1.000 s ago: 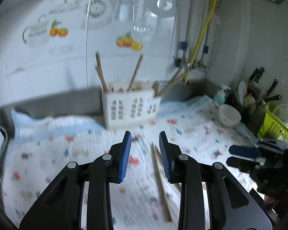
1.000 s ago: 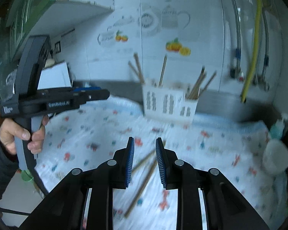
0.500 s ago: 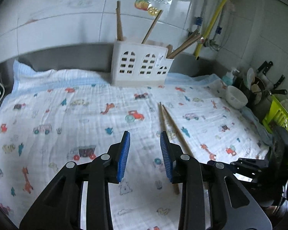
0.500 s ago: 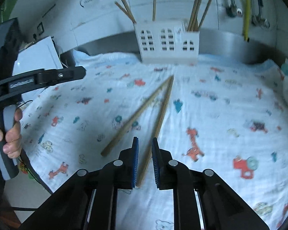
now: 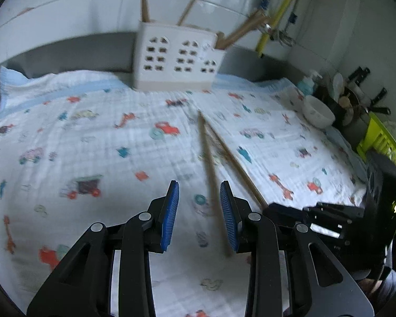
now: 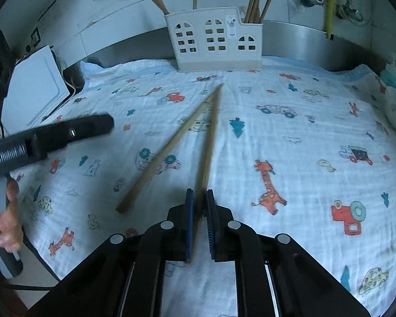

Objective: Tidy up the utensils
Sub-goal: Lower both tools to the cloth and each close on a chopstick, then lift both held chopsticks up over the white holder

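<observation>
Chopstick [image 6: 207, 155] | near end clamped between right claw [image 6: 199, 206] pads

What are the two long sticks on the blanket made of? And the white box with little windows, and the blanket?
The two chopsticks look like bare wood or bamboo: tan, matte, no shine. The white holder seems moulded plastic: smooth, even walls with neat cut-out windows. The cloth looks like soft woven cotton, maybe muslin: a crinkly grid texture with printed cartoon animals and cars.
</observation>
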